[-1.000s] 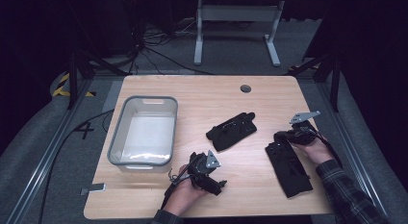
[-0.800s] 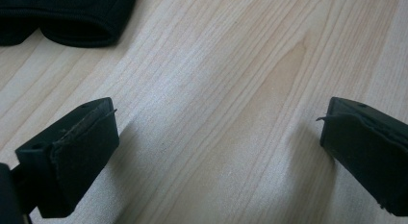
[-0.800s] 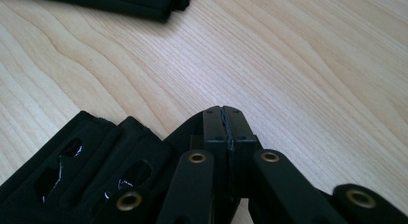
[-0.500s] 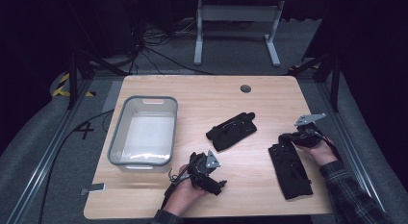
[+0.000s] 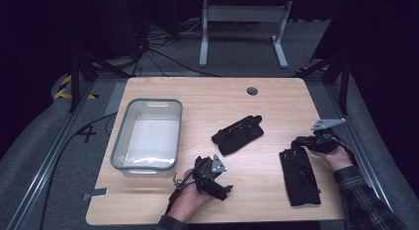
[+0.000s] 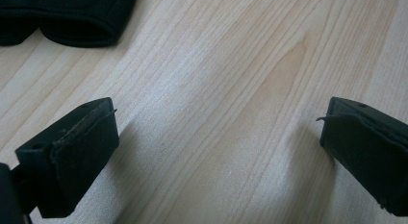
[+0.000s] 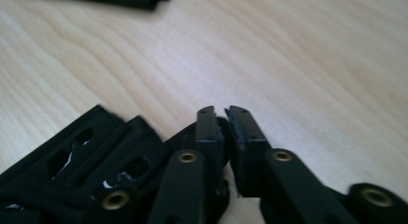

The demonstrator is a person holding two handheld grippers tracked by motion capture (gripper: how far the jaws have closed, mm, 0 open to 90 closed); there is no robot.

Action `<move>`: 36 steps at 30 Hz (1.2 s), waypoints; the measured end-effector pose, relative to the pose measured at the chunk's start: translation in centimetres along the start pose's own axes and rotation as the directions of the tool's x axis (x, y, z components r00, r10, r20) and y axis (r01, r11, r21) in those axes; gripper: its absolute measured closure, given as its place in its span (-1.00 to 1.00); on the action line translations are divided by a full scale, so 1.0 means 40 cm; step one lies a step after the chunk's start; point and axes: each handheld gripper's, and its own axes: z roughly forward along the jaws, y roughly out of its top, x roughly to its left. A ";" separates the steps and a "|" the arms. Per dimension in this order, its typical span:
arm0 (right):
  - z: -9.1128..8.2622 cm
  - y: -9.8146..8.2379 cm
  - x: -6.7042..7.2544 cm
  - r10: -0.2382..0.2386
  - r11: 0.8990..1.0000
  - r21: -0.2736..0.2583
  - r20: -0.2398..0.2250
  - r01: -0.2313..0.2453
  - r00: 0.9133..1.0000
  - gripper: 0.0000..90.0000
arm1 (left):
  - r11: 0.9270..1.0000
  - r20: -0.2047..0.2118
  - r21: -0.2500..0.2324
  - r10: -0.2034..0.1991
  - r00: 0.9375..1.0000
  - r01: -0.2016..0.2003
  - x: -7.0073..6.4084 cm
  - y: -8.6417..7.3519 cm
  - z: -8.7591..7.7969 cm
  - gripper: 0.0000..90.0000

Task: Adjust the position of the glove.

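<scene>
Since the earlier frame the right claw (image 5: 302, 143) has slid a little toward the desk's right edge, and its jaws have just been parting a crack; in the right gripper view (image 7: 226, 113) they stand nearly clenched with only a thin slit between them and nothing caught in it, the long black fabric brace with cut-out slots (image 5: 299, 176) lying just beside and below them, touching or almost touching the claw's linkage; the left claw (image 5: 213, 176) has kept its place at the near edge of the pale wooden desk (image 5: 257, 210), jaws released and wide over bare wood in the left gripper view (image 6: 219, 132). Going outward, a second black fabric brace (image 5: 237, 134) lies mid-desk, apart from both claws, and a clear plastic bin with a grey rim (image 5: 129, 129) sits farther left. My worry is the right side: with so narrow a gap the jaws may skid over the brace's edge or snag a slot and drag it toward the right edge; a wider opening before pressing in would avoid that; the left claw, reaching for the middle brace, could shove it away instead of gripping.
</scene>
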 end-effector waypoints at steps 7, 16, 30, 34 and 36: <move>0.015 -0.021 -0.060 0.082 0.995 -0.072 0.098 -0.076 0.992 -0.09 | 1.000 0.000 0.000 0.000 1.000 0.000 0.000 0.000 0.000 -1.00; 0.036 -0.044 -0.106 0.145 0.988 -0.073 0.185 -0.134 0.972 -0.42 | 1.000 0.000 0.000 0.000 1.000 0.000 0.000 0.000 0.000 -1.00; 0.048 -0.056 -0.121 0.187 0.981 -0.087 0.167 -0.174 0.968 -0.66 | 0.998 0.034 0.010 -0.066 0.997 0.066 0.018 0.048 -0.016 0.05; 0.048 -0.056 -0.121 0.187 0.981 -0.087 0.170 -0.174 0.968 -0.66 | 0.996 0.048 0.010 -0.085 0.995 0.085 0.027 0.073 -0.019 0.53; 0.048 -0.056 -0.121 0.187 0.981 -0.087 0.169 -0.175 0.968 -0.66 | 0.996 0.036 0.016 -0.088 0.995 0.088 0.031 0.088 -0.021 0.74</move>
